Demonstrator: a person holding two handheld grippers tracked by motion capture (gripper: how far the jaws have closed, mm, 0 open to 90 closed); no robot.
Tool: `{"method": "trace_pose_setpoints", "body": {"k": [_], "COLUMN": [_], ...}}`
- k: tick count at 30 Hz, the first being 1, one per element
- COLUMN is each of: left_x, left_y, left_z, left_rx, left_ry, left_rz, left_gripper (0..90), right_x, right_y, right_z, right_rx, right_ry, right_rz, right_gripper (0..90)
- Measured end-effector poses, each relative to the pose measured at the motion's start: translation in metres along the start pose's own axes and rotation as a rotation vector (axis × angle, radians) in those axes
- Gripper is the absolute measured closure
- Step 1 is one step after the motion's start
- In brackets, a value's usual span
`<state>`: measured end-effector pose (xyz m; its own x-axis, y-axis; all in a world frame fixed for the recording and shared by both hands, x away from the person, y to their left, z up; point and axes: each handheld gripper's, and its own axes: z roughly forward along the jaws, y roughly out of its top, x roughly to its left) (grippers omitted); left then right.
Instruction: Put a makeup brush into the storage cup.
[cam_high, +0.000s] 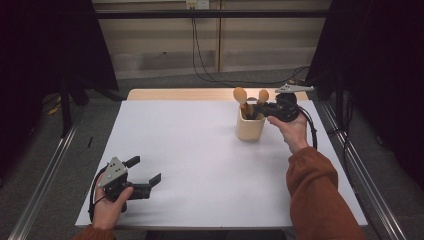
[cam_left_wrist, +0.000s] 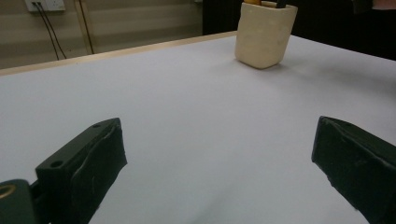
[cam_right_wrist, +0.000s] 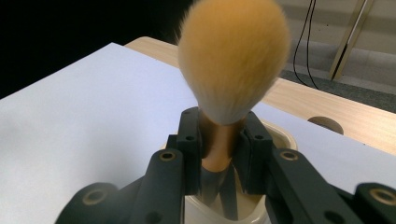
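Observation:
A cream cup (cam_high: 250, 129) stands at the back right of the white table, with two tan-bristled brushes upright in it. My right gripper (cam_high: 256, 111) reaches in from the right and is shut on the handle of the nearer brush (cam_high: 263, 96); the other brush (cam_high: 240, 95) stands free beside it. In the right gripper view the jaws of my right gripper (cam_right_wrist: 219, 135) clamp the brush (cam_right_wrist: 233, 60) just under its bristles, over the cup's rim (cam_right_wrist: 282, 136). My left gripper (cam_high: 146, 170) rests open at the front left, and its jaws (cam_left_wrist: 219, 140) have nothing between them. The cup (cam_left_wrist: 264, 35) is far ahead.
The white table top (cam_high: 200, 165) stretches between the two grippers, with a bare wooden strip (cam_high: 180, 94) along its far edge. Metal rails (cam_high: 45, 175) run along both sides. Cables (cam_high: 200, 65) hang down the back wall.

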<state>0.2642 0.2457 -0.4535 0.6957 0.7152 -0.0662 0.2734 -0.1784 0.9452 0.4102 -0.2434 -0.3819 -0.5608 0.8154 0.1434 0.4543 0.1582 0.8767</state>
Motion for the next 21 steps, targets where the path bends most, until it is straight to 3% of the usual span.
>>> {"method": "trace_pose_setpoints", "body": {"k": [3,21], "left_x": [0.001,0.0], "left_y": [0.0,0.001], "left_z": [0.0,0.002], "left_rx": [0.002,-0.002], "left_ry": [0.002,-0.004], "left_rz": [0.004,0.01], "left_gripper": [2.6,2.6], "right_x": [-0.002,-0.004], "right_y": [-0.002,-0.022], "right_z": [0.003,0.007], "right_rx": [0.009,-0.001], "right_ry": [-0.022,-0.02], "right_rz": [0.007,0.016], "right_gripper": [74.2,73.6]}}
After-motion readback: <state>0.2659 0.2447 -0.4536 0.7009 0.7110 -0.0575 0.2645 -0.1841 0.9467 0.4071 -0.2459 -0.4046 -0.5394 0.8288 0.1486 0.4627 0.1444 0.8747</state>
